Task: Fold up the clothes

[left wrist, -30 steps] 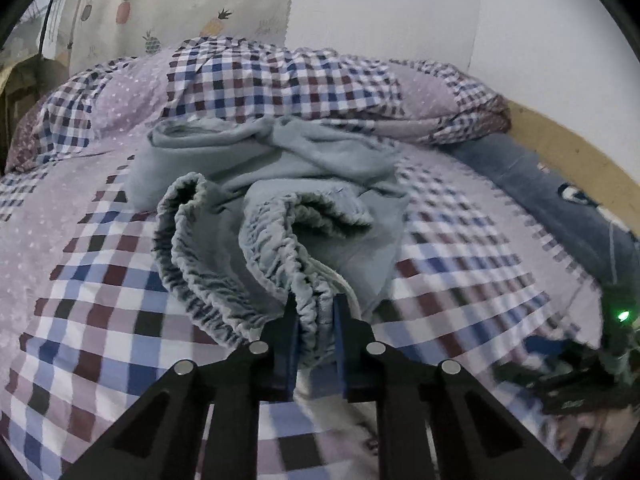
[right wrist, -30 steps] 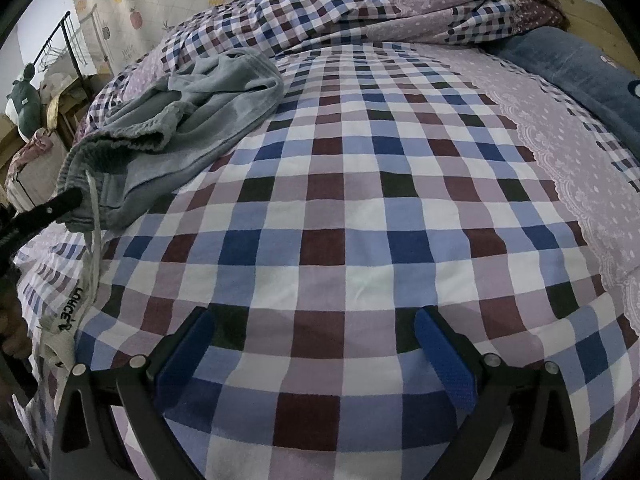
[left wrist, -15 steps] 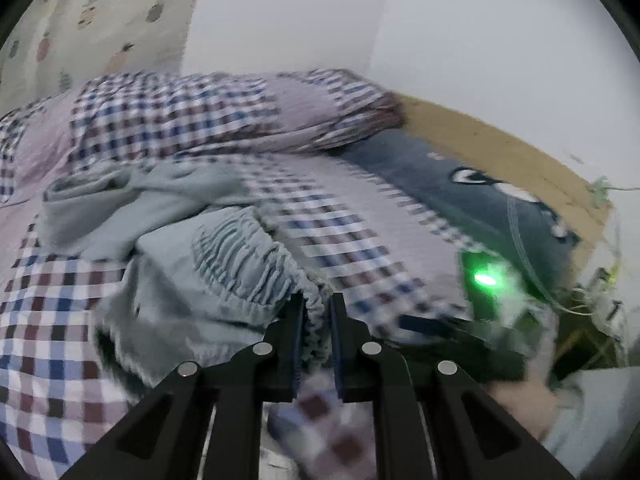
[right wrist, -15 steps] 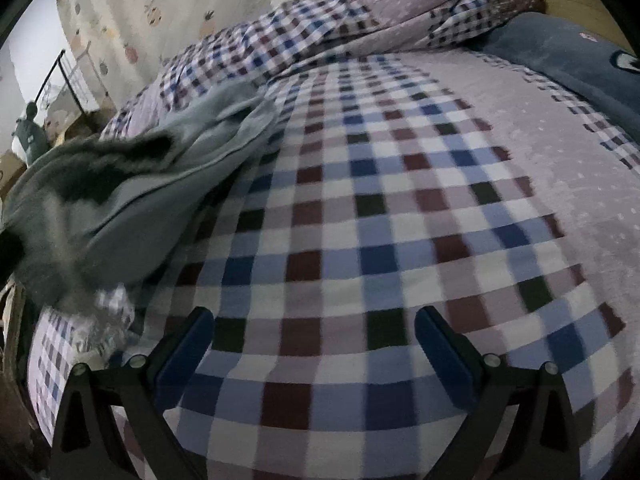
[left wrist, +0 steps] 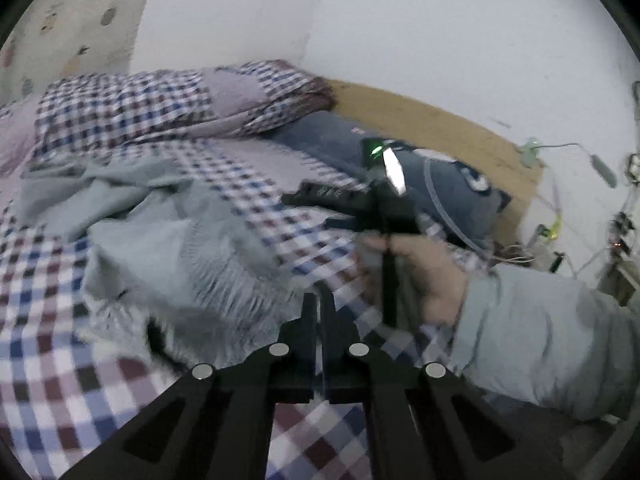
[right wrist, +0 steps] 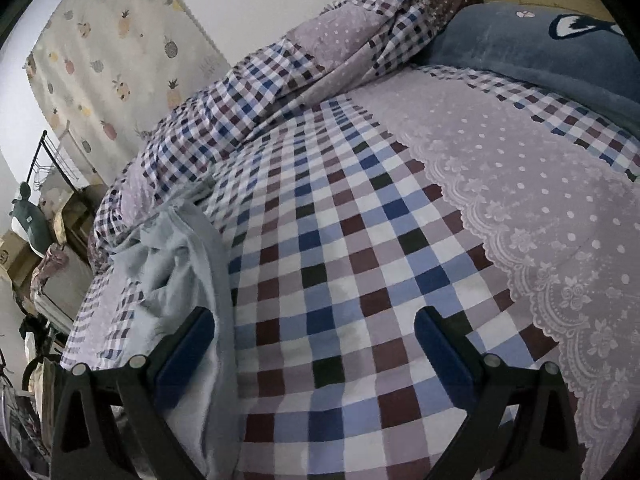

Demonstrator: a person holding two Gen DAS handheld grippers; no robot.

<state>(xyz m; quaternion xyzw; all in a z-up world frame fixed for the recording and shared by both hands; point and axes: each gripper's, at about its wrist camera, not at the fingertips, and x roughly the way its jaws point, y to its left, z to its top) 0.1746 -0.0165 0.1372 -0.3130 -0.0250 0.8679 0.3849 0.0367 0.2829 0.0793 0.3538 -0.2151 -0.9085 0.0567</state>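
I see the grey sweatpants (left wrist: 168, 240) lying rumpled and blurred on the checked bedspread (right wrist: 360, 260). My left gripper (left wrist: 319, 312) looks nearly clenched, pinching their fabric edge; my right gripper (right wrist: 316, 344) gapes wide beside them.

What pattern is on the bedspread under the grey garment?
Blue, maroon and white checks on the bedspread, clearest in the right wrist view.
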